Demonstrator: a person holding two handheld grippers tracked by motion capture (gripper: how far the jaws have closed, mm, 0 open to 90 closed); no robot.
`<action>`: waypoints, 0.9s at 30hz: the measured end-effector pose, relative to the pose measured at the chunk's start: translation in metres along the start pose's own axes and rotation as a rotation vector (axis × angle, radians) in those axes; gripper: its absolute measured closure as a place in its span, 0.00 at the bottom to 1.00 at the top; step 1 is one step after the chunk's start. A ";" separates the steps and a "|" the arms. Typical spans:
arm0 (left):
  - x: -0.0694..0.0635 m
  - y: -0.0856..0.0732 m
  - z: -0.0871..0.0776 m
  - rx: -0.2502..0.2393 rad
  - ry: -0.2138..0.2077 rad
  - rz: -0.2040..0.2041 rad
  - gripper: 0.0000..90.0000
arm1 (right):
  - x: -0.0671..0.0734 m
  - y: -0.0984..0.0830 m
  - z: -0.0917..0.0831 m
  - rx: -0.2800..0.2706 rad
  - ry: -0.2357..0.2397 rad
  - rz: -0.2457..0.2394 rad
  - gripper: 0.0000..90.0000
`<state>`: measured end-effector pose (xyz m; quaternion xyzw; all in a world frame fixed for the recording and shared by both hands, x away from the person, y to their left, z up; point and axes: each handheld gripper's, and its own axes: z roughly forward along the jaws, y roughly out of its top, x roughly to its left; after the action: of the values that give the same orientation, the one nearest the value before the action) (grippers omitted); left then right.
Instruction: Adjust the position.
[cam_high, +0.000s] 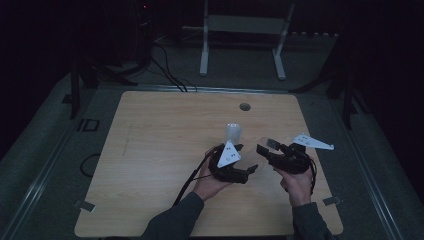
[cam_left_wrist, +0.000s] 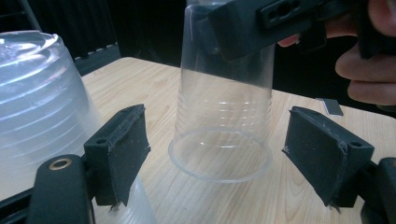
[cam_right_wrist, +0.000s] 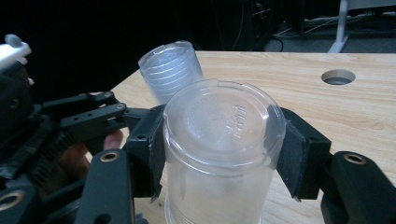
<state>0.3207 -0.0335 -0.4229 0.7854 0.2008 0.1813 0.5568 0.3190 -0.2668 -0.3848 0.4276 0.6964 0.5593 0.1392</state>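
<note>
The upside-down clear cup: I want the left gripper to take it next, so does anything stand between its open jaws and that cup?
Nothing does: bare table lies between the left gripper and the cup. The right gripper clamps its upper part.

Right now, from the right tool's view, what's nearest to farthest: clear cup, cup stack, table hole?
1. clear cup, between its jaws.
2. cup stack, just behind, to the left.
3. table hole, far back, to the right.
</note>
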 end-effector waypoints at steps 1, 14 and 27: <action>0.000 0.000 0.001 -0.001 -0.002 -0.002 0.22 | 0.000 0.000 0.000 -0.001 0.002 0.003 0.46; 0.000 -0.001 0.005 -0.020 0.012 -0.016 0.20 | 0.000 -0.002 -0.003 -0.026 0.046 0.053 0.46; -0.007 -0.002 0.009 -0.059 0.042 -0.019 0.20 | 0.000 -0.005 -0.006 -0.079 0.068 0.135 0.46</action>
<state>0.3189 -0.0439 -0.4276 0.7627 0.2147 0.1982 0.5770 0.3129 -0.2707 -0.3878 0.4485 0.6475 0.6088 0.0941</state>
